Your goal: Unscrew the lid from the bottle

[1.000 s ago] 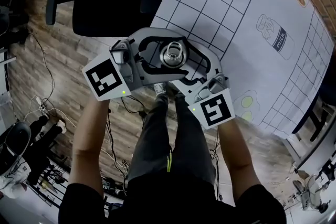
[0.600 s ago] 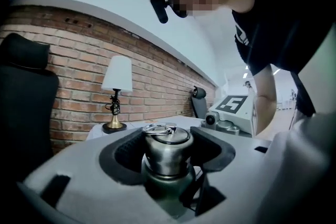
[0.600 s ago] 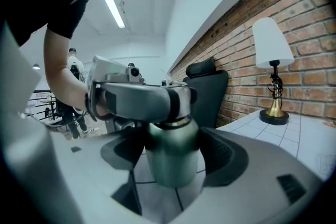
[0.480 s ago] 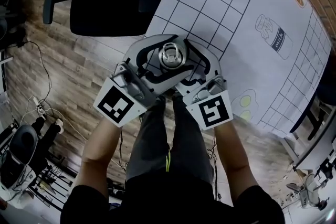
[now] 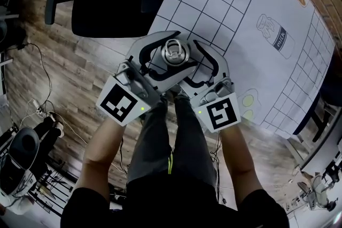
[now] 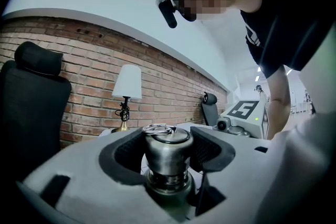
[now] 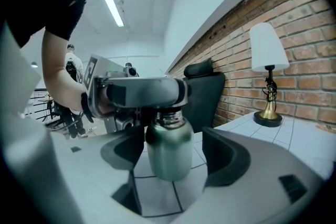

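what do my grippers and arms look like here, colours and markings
Both the left gripper and right gripper are pale grey moulded plastic with curved jaws lined by black pads. Each carries a white cube printed with a black square marker, and a small green light. The arms are bare below short black sleeves.

Covered the bench with a white gridded sheet, milk-bottle drawing printed on it; kept a brass-footed lamp at the far edge.
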A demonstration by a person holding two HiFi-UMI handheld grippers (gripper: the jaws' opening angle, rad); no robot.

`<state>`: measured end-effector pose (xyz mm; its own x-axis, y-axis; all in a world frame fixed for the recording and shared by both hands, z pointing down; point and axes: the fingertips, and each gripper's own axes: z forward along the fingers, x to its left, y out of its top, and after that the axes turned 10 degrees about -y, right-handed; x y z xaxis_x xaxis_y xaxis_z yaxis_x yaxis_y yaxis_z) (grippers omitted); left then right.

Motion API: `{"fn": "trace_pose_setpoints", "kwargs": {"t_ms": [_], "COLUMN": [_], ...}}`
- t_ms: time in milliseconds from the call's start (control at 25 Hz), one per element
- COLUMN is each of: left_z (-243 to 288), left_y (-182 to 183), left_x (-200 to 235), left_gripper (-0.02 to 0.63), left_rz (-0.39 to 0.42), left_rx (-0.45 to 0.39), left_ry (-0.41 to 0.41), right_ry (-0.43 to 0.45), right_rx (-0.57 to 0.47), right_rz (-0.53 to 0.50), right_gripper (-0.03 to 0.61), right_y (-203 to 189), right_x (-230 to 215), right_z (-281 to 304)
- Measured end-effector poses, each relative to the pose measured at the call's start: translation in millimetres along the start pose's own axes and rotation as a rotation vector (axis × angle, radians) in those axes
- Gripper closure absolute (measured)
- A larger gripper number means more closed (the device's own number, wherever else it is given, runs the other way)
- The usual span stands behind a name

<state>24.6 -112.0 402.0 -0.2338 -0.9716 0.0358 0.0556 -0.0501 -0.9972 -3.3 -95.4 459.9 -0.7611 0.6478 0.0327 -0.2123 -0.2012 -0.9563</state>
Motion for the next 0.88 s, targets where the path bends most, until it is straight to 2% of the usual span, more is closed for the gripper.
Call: {"fn": "trace_pose_setpoints", "kwargs": {"t_ms": [200,520,560,640,720,840,880], "left_z": [1,-15,-17,-24,-30,-39,-42], "left_y": [10,38,42,50,57,67,70], "left_x": [-2,-8,-10,-15,-19,-23,-24], "left_gripper": [0.337,0.337,0.337,0.337,0.337,0.337,0.337], "left_rz": [0.012,0.021,0.023,0.002,-0.021,-0.029,-0.031], "left_rx": [0.0,0.02,0.023,0.014,0.0,-0.014,-0.019], "left_ry": [0.027,0.121,0.132,0.161,0.191,0.227,0.236], "right_ry": [-0.03,-0.164,-0.181,-0.215,-0.239,-0.285,-0.301], "right_rx": [0.013,0.04,0.04,0.032,0.028,0.024,0.023], "right_rz": [0.006,0.102,0.101,0.092,0.098,0.088,0.083], "right_gripper": [0.255,0.26,0.284,0.39,0.435,0.555,0.565], "right_y": [2,12,14,17,24,36,41], "right_x": [-9,-31,-33,-36,-37,-42,-43], "right_z": [-21,-71,-78,-90,-100,-113,-117]}}
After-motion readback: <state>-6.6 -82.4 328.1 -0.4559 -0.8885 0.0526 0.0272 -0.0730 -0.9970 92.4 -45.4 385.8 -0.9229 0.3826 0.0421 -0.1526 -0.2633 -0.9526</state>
